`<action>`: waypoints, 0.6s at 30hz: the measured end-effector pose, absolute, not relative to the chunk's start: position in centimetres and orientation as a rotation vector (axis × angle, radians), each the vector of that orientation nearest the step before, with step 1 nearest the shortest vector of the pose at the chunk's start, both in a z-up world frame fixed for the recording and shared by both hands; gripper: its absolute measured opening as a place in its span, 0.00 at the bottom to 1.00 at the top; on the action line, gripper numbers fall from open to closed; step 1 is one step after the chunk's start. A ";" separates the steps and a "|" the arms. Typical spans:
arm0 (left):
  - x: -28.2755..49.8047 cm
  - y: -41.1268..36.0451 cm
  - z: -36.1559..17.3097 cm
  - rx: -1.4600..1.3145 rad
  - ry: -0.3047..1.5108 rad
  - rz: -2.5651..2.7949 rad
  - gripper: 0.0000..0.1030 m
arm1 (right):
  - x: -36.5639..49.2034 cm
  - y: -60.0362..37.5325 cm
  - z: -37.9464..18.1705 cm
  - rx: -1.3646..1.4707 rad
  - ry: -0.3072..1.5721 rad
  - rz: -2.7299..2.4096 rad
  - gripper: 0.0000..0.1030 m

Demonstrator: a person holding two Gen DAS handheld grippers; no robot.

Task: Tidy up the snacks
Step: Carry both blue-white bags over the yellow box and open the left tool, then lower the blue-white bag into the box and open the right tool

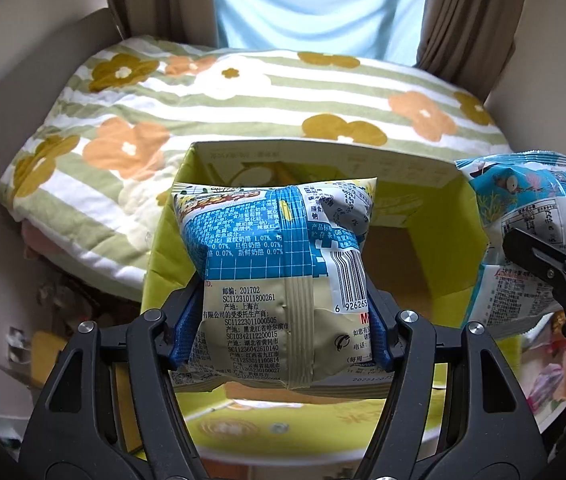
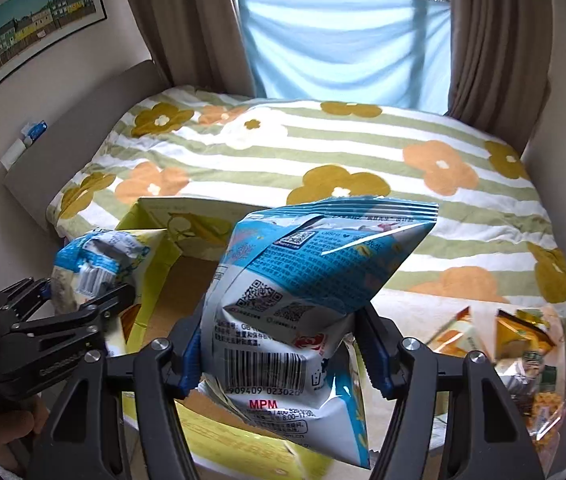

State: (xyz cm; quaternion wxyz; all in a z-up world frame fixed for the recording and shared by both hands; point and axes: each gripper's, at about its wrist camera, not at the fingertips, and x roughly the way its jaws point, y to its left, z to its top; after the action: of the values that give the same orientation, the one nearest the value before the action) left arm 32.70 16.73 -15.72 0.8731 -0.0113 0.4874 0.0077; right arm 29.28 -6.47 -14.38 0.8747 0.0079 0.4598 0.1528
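Over yellow box [image 1: 435, 216], w/ floral bed [image 1: 243, 92] behind: each claw pinching a snack bag [image 1: 279, 264] [image 2: 303, 312].

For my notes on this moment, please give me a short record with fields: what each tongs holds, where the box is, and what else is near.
left tongs: shut on a blue and beige snack bag
right tongs: shut on a blue and white snack bag
box: open yellow-green carton, below both bags, beside the bed
other snacks: orange packets, right of the box
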 end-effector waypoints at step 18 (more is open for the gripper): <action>32.9 16.2 -18.1 0.027 1.066 0.053 1.00 | 31.8 -5.1 -18.9 -0.012 1.106 0.427 0.60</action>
State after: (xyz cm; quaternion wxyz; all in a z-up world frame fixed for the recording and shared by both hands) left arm 32.87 16.23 -18.06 0.8607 0.0128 0.5082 0.0255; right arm 31.76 -5.08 -18.88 0.8295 -0.0059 0.5210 0.2014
